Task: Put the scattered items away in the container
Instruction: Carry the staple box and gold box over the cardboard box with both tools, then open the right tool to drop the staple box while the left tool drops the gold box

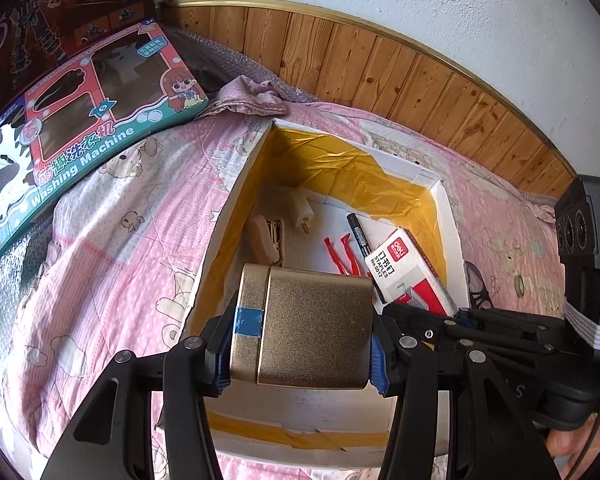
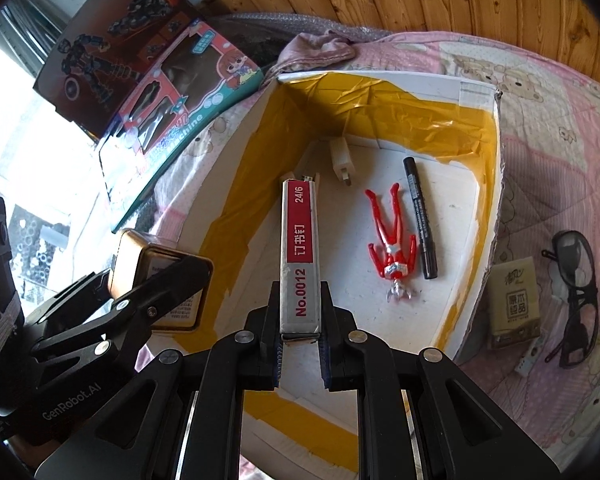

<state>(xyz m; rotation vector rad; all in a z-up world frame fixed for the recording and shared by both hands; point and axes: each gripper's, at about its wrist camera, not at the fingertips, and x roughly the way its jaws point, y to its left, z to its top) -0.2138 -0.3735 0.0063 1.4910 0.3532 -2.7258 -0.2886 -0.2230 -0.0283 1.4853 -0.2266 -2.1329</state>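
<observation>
A white cardboard box (image 1: 450, 216) (image 2: 496, 148) lined with yellow tape lies open on the pink bedspread. My left gripper (image 1: 298, 354) is shut on a gold tin (image 1: 312, 328) (image 2: 130, 256), held over the box's near left corner. My right gripper (image 2: 300, 344) is shut on a red-and-white staples box (image 2: 300, 256) (image 1: 410, 270), held on edge above the box floor. Inside lie a white plug adapter (image 2: 342, 158) (image 1: 302, 212), a red toy figure (image 2: 392, 240) (image 1: 346, 256), a black marker (image 2: 420, 216) (image 1: 358, 236) and a beige stapler (image 1: 266, 242).
Right of the box on the bedspread lie a tissue pack (image 2: 514, 304), dark glasses (image 2: 576, 292) (image 1: 476, 288) and a small white item (image 2: 528, 360). Two toy boxes (image 1: 88, 120) (image 2: 172, 92) lean at the far left. A wooden headboard (image 1: 380, 68) runs behind.
</observation>
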